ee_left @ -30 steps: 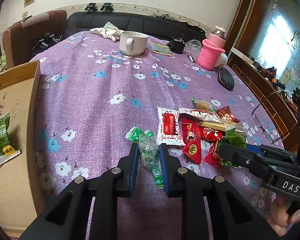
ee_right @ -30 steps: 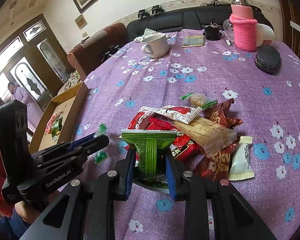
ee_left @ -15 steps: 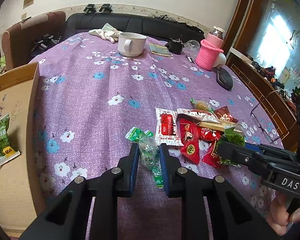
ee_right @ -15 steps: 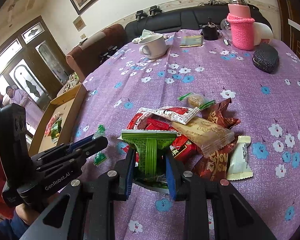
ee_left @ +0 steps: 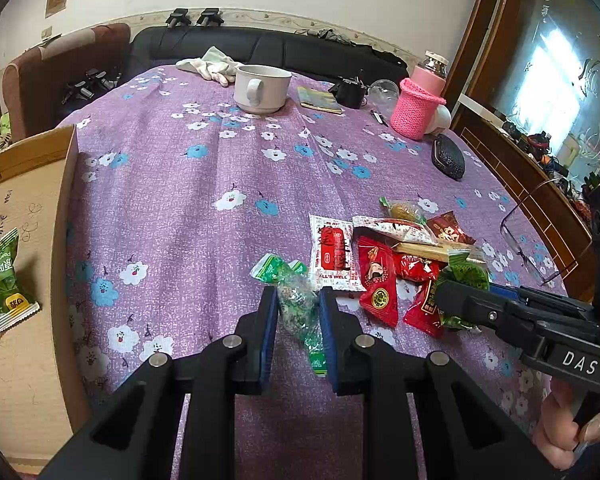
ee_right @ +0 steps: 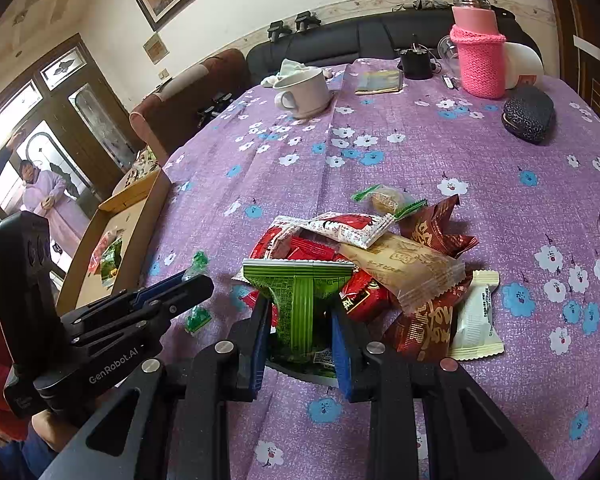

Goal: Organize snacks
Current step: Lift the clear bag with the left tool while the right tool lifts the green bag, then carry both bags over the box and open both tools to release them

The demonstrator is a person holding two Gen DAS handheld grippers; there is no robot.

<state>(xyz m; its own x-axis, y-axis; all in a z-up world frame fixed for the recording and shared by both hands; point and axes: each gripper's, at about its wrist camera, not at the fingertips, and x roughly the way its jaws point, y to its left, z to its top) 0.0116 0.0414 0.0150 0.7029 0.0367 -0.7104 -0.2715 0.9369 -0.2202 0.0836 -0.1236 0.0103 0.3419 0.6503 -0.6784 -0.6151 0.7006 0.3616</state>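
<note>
- The left gripper's (ee_left: 298, 312) fingers (ee_left: 269, 312) are clenched on a small clear-and-green candy packet (ee_left: 296, 304), gripping it at its bulging middle, with its twisted ends sticking out past the pads.
- The right gripper's (ee_right: 300, 320) fingers (ee_right: 340, 344) are clamped on a green snack pouch (ee_right: 298, 304), held across its lower body with the crimped top seam fanned out above.
- Both packets sit low over the purple flowered cloth on the bench (ee_left: 204, 184), at the near edge of the snack pile (ee_right: 384, 248). I cannot tell whether either has left the cloth.
- Handling, as a guess: both wrappers look light, soft and crinkly, with slick film that could slide. A hold across the filled middle seems safer than one on a thin seam.
- The left wrist view shows the inside of the cardboard box (ee_left: 28, 360) with a green packet (ee_left: 4, 280) lying flat in it, a likely drop spot.
- The right wrist view shows that box only edge-on and far off, but reveals the pile's right flank, including a cream packet (ee_right: 476, 316) hidden from the left camera.
</note>
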